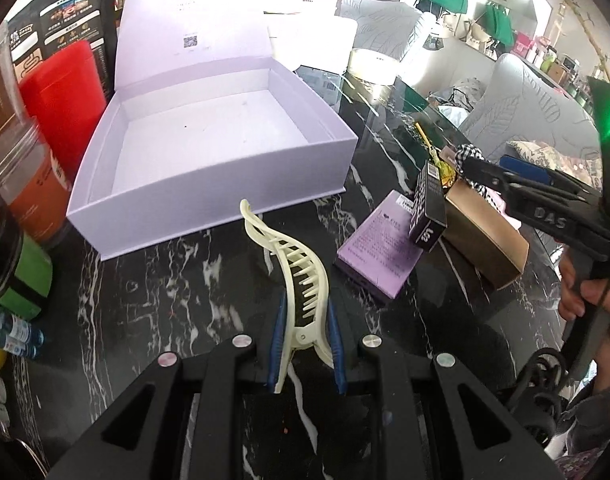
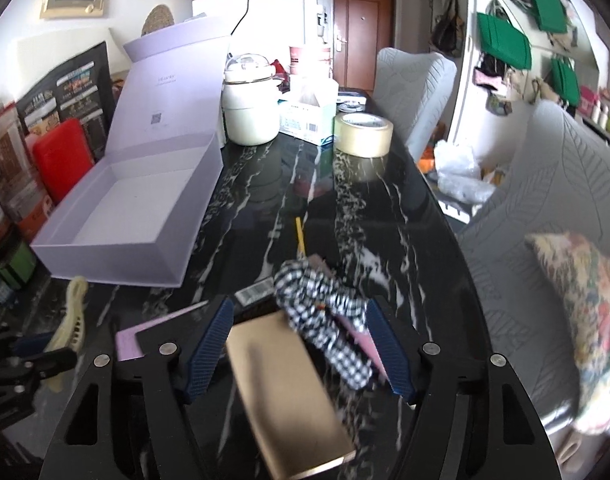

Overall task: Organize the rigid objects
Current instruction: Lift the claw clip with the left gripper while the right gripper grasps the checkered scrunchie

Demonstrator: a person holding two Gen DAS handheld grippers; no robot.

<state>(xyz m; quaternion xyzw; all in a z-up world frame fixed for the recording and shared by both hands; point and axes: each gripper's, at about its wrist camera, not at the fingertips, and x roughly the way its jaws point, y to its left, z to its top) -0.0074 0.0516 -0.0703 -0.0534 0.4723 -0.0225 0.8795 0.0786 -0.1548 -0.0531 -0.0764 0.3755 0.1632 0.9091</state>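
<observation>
My left gripper (image 1: 305,308) is shut on a cream hair claw clip (image 1: 295,276), held just above the black marble table in front of the open lavender box (image 1: 209,184), which is empty. My right gripper (image 2: 299,318) is open, its blue fingers (image 2: 211,344) either side of a gold box (image 2: 281,392) and a black-and-white checked fabric piece (image 2: 325,320). In the left wrist view the right gripper (image 1: 501,176) hovers over the gold box (image 1: 485,236), a small black box (image 1: 427,208) and a purple booklet (image 1: 381,252).
A red box (image 1: 65,104), jars and packets line the left edge. A white pot (image 2: 251,108), a tissue carton (image 2: 305,118) and a tape roll (image 2: 363,134) stand at the table's far end. A yellow stick (image 2: 301,236) lies mid-table. Grey chairs (image 2: 545,208) stand on the right.
</observation>
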